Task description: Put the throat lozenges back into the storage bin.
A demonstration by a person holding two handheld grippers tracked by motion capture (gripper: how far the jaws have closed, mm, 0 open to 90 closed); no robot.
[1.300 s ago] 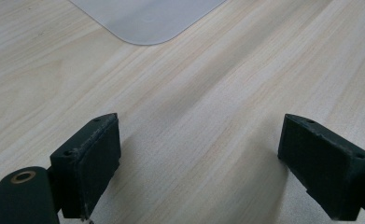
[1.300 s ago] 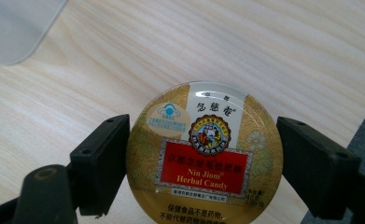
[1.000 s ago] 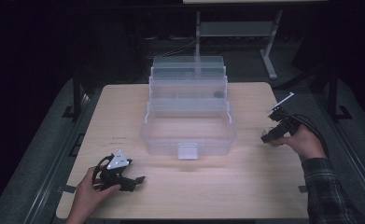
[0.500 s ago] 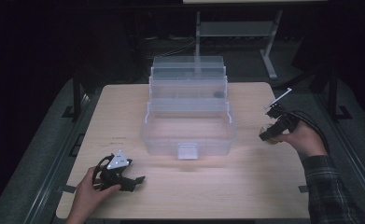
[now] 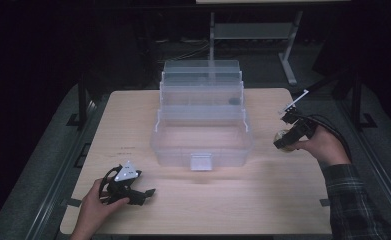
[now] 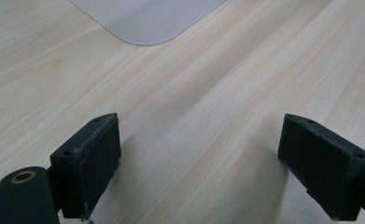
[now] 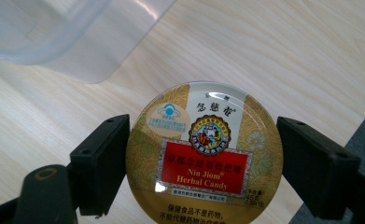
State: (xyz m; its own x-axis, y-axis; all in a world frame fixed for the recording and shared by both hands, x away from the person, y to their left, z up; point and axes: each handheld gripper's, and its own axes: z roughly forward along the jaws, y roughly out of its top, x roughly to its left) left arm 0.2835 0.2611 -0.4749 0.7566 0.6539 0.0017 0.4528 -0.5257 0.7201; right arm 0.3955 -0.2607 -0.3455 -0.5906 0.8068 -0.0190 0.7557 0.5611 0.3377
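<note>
Right gripper (image 7: 203, 163) pinches your candy tin (image 7: 203, 154) across its rim — stiff, slick, probably light; left gripper (image 6: 208, 163) spread.

**Open tool over bare bench**

The left tool (image 6: 196, 163) is seen with its two black jaws set wide apart at the lower left and lower right of the frame. Pale wood-grain bench (image 6: 208, 93) is shown between them. A rounded translucent plastic corner (image 6: 147, 18) is seen at the upper centre.
</note>
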